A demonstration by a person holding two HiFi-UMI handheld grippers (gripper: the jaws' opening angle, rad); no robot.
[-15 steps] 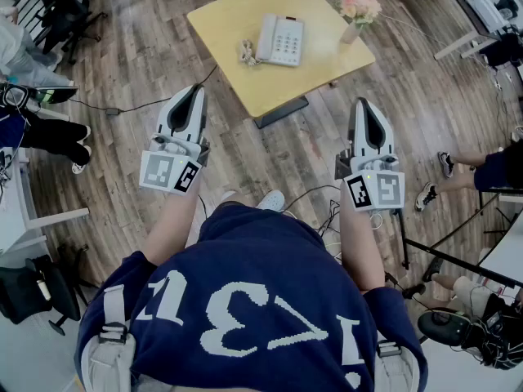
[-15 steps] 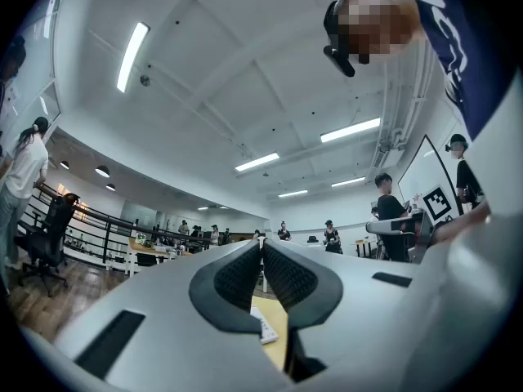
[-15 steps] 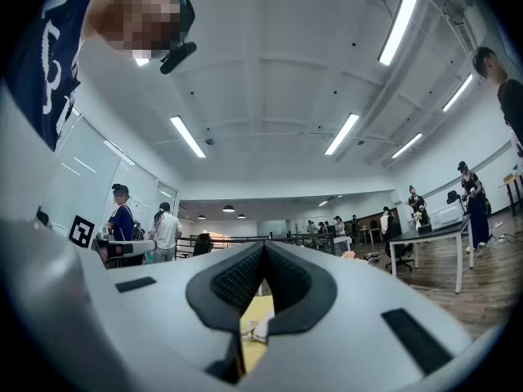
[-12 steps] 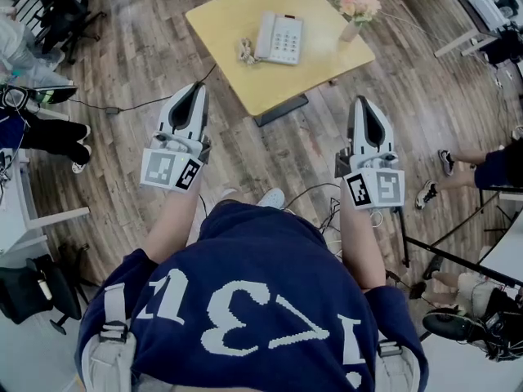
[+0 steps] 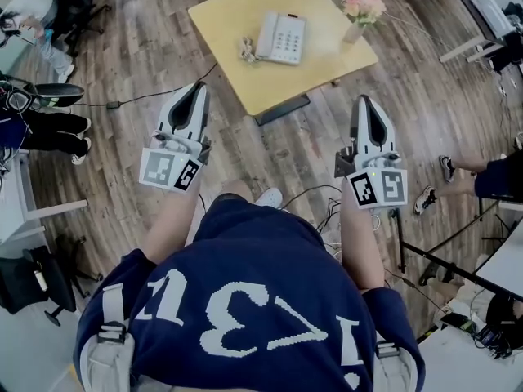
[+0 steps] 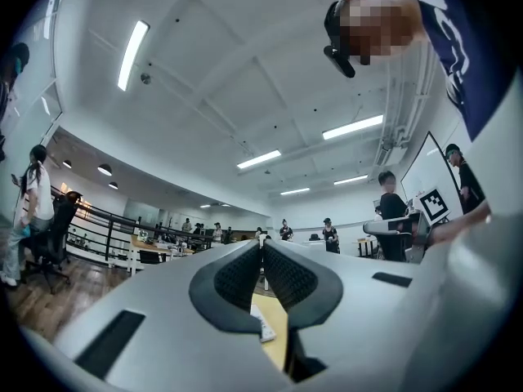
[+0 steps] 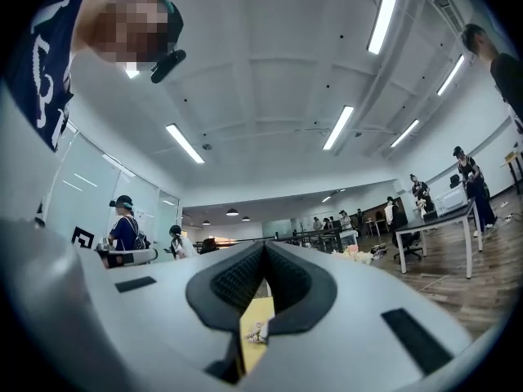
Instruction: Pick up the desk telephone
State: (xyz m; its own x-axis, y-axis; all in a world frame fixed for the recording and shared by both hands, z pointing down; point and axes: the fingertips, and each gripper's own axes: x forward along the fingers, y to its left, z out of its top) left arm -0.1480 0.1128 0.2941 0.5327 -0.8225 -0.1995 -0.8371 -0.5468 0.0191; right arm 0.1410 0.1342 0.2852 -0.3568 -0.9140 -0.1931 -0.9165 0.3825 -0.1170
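Observation:
A white desk telephone (image 5: 281, 38) with a grey keypad lies on a small yellow table (image 5: 229, 23) ahead of me, its coiled cord (image 5: 246, 51) bunched at its left side. My left gripper (image 5: 194, 88) is held over the floor, short of the table's left corner, shut and empty. My right gripper (image 5: 365, 101) hangs short of the table's right corner, also shut with nothing in it. Between the closed left gripper (image 6: 260, 256) pads a strip of table and phone (image 6: 265, 327) shows. The right gripper (image 7: 265, 258) view shows the cord (image 7: 256, 333) on the table.
A vase of pink flowers (image 5: 359, 8) stands on the table's right side. Cables (image 5: 139, 100) trail over the wooden floor. People sit at the left and right edges, with office chairs (image 5: 61, 6), desks and a stand's legs (image 5: 445, 256) around.
The view has shifted slightly; both grippers stay shut in the same place relative to me. A seated person at the far left has moved up and away.

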